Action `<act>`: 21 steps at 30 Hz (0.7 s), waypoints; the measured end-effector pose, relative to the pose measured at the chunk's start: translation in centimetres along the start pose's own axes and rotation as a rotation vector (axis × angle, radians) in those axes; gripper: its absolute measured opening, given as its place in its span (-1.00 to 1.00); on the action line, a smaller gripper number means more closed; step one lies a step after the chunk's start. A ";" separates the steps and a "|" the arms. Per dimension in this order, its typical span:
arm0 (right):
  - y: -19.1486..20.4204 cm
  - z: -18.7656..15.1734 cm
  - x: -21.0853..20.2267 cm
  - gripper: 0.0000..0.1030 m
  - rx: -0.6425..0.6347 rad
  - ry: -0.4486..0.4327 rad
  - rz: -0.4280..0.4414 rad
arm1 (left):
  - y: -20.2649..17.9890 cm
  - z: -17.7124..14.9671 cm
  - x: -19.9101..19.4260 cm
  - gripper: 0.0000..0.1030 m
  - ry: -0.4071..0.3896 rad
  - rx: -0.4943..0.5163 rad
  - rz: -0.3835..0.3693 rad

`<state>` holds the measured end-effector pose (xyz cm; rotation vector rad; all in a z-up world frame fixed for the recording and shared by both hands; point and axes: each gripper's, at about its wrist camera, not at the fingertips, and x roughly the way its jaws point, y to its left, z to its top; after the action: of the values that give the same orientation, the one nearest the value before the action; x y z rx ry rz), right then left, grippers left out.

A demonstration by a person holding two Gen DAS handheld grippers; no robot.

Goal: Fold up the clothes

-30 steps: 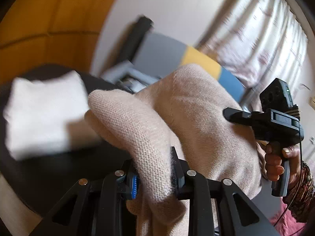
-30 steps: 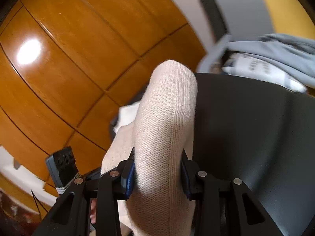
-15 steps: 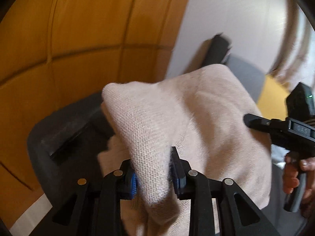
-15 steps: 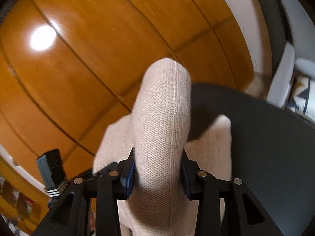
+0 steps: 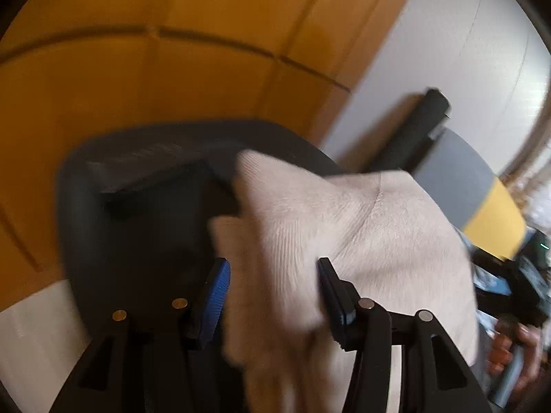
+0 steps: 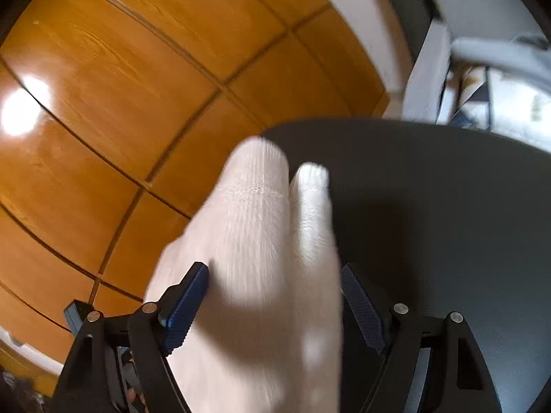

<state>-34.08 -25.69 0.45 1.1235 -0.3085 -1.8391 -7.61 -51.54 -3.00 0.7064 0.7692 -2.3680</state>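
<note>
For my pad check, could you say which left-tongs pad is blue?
The pad on the view's left, ribbed blue; the opposite pad shows black. The left tongs have just been opening, beige knit between them.

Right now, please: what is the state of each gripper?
Left gripper: just opened, beige knit garment loose between its jaws.
Right gripper: just opened, same garment between its jaws, unpressed.

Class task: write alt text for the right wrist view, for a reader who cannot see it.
A beige knit garment lies between the right gripper's open fingers, which have just been opening, above a dark round table. Wooden panelling fills the background.
</note>
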 end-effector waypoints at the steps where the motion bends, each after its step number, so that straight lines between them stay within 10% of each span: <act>1: 0.1 -1.4 -1.1 0.54 -0.026 0.002 -0.021 | -0.6 -1.1 -1.2 0.02 -0.024 0.008 0.020; 12: -0.2 -21.3 -10.4 0.54 -0.212 0.047 -0.300 | -4.9 -17.1 -8.1 0.00 0.168 -0.007 0.095; 21: 3.8 -26.3 -13.5 0.55 -0.310 0.074 -0.343 | -10.1 -18.9 -13.7 0.00 0.139 0.101 0.255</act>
<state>-8.76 -10.61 -4.00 1.0688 0.2217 -2.0491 1.55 -27.82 -4.08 0.9604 0.5802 -2.1543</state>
